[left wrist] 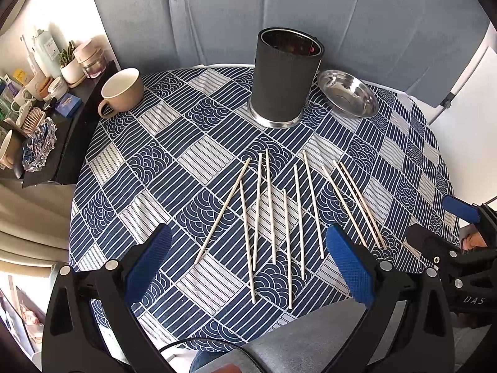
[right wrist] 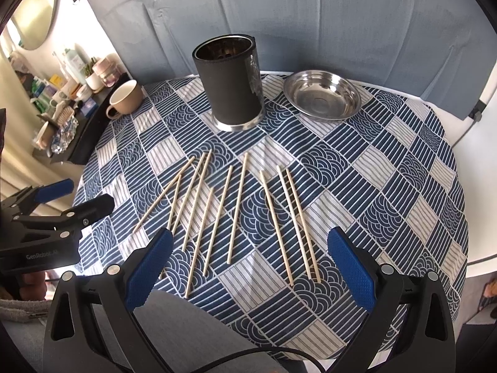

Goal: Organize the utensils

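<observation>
I count ten chopsticks [left wrist: 269, 205] lying loose on the cloth [left wrist: 198, 152] of a round table, all pale wood, none crossing the far half of the table. Seven lie in a fan toward my left side; two of them touch near their far ends. Three more lie to the right, apart from the fan: one alone, then a close pair almost touching along their length.

One holder [left wrist: 284, 80], a dark upright cylinder with a metal base ring, stands beyond the chopsticks near the far edge. I cannot tell what is inside it. One steel dish [left wrist: 348, 93] sits just beside the holder on its right, shallow and bare. One tan mug [left wrist: 122, 91] stands at the far left edge, well apart from the holder.

My left gripper [left wrist: 248, 264] hangs above the near edge, jaws spread wide, blue pads facing each other over the near ends of the fan. It holds nothing and touches nothing.

My right gripper [right wrist: 250, 267] is also spread wide above the near edge, over the ends of the pair and single stick. It holds nothing and touches nothing.

A cluttered shelf [left wrist: 46, 108] stands off to the left of the table
</observation>
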A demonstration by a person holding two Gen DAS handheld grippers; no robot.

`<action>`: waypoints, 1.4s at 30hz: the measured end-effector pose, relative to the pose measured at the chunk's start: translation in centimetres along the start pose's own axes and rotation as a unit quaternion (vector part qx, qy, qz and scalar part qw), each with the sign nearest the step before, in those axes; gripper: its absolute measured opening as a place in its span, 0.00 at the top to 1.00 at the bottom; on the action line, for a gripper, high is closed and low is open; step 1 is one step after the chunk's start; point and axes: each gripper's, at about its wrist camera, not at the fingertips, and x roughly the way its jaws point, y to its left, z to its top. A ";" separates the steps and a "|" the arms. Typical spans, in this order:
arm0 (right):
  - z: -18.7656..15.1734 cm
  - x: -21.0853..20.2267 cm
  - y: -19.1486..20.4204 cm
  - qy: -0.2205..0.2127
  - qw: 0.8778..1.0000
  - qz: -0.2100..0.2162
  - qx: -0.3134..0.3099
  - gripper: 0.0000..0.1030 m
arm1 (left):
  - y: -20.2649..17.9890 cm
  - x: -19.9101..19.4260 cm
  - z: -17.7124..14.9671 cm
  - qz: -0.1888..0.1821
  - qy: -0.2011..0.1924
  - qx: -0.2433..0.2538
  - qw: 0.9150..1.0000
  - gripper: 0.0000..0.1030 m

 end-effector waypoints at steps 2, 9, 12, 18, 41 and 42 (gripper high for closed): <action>0.0 0.2 0.0 0.003 1.000 0.000 0.000 0.07 | 0.0 0.2 0.1 0.001 0.004 0.000 1.000 0.06; 0.3 1.2 -0.1 0.019 1.000 0.007 -0.001 0.07 | 0.4 1.2 0.6 0.019 0.019 -0.002 1.000 0.06; 0.3 1.7 -0.1 0.028 1.000 0.011 -0.001 0.07 | 0.8 1.8 0.8 0.019 0.029 -0.006 0.999 0.06; 0.6 2.9 -0.5 0.049 0.999 0.021 0.004 0.07 | 1.6 3.1 1.5 0.021 0.045 -0.010 0.999 0.06; 2.2 11.0 -6.6 0.105 0.994 -0.030 -0.003 0.09 | 4.0 11.0 2.0 0.067 0.133 0.039 0.988 0.06; 2.4 11.6 -6.9 0.109 0.993 -0.036 -0.010 0.09 | 4.3 11.4 2.0 0.072 0.136 0.042 0.987 0.06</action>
